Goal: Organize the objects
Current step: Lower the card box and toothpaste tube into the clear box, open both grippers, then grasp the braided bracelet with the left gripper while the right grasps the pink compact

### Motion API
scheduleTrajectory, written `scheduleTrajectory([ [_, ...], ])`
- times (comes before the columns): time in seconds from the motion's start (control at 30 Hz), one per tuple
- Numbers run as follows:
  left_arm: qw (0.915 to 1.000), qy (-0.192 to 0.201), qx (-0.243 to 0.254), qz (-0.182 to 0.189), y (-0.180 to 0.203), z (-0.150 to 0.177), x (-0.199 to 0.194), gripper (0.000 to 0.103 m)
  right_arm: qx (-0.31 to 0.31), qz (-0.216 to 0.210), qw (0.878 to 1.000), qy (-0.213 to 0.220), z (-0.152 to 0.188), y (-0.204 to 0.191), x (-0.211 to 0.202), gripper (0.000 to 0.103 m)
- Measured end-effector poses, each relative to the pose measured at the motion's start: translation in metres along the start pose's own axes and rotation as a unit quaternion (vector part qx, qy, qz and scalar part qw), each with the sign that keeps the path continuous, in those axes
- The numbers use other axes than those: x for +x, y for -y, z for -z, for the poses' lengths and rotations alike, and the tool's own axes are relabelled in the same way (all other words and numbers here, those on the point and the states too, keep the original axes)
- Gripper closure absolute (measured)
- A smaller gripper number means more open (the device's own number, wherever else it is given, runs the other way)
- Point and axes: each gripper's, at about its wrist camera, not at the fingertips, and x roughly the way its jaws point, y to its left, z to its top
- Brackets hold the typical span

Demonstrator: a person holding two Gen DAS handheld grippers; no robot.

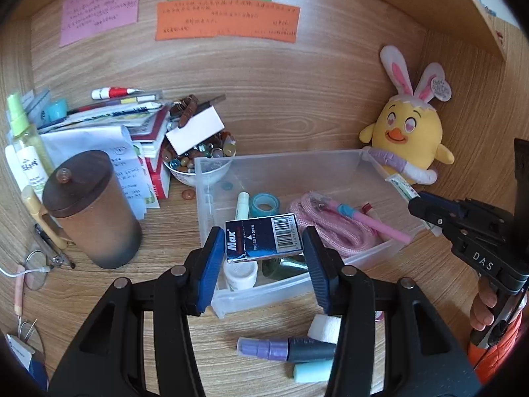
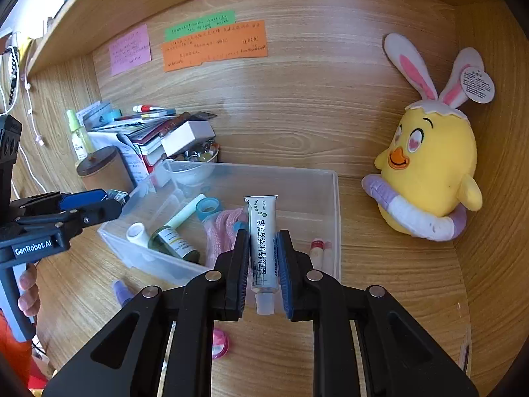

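Observation:
My left gripper (image 1: 263,236) is shut on a blue "Max" staple box (image 1: 264,243) and holds it over the near edge of a clear plastic bin (image 1: 297,160). My right gripper (image 2: 263,236) is shut on a white ointment tube (image 2: 261,213), cap toward the camera, above the bin's (image 2: 264,167) near side. The bin holds a pink cord (image 1: 322,221), a teal tape roll (image 1: 264,203), a pink pen (image 1: 370,223), a pale green stick (image 1: 242,203), a green bottle (image 2: 173,241) and a white bottle (image 2: 137,233). Each gripper shows at the edge of the other's view.
A yellow plush chick (image 2: 426,172) sits in the right corner. At the left are a brown lidded jar (image 1: 96,211), a bead bowl (image 1: 198,162) and piled books (image 1: 132,122). A purple marker (image 1: 284,349) and foam blocks (image 1: 324,327) lie in front of the bin.

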Motion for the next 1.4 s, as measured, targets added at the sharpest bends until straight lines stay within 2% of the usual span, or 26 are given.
scheduleTrajectory([
  [0.2,0.9997,-0.023,0.002,-0.001,0.002,0.000,0.023,0.055,-0.002,0.003,1.000,-0.026,-0.001,0.002,0.025,0.088],
  [0.33,0.9996,-0.028,0.008,-0.002,0.004,0.002,0.029,0.055,0.004,-0.009,0.999,-0.048,0.003,0.004,0.040,0.088],
  [0.6,0.9992,-0.033,0.024,0.004,0.013,0.004,0.031,0.054,-0.002,-0.011,0.999,-0.050,0.005,-0.002,0.043,0.088],
  [0.7,0.9992,-0.023,0.033,0.003,0.017,0.004,0.024,0.046,-0.005,-0.016,0.999,-0.052,0.004,-0.003,0.040,0.086],
  [0.77,0.9992,-0.011,0.038,0.000,0.020,0.004,0.016,0.038,-0.007,-0.019,0.999,-0.049,0.004,-0.004,0.036,0.081],
  [0.9,0.9988,0.008,0.047,-0.011,0.026,0.003,0.002,0.033,-0.008,-0.021,0.999,-0.033,0.002,-0.005,0.023,0.070],
  [0.97,0.9985,0.018,0.048,-0.020,0.028,0.004,-0.006,0.016,-0.008,-0.022,0.999,-0.025,0.001,-0.006,0.015,0.064],
  [1.03,0.9978,0.031,0.051,-0.031,0.031,0.006,-0.014,0.008,-0.010,-0.021,1.000,-0.013,0.001,-0.007,0.005,0.058],
  [1.27,0.9963,0.042,0.061,-0.043,0.031,0.021,-0.037,0.003,-0.039,-0.003,0.999,0.012,0.008,-0.018,-0.023,0.040],
  [1.4,0.9971,0.030,0.056,-0.042,0.025,0.032,-0.046,0.003,-0.050,-0.002,0.999,0.017,0.017,-0.023,-0.036,0.036],
])
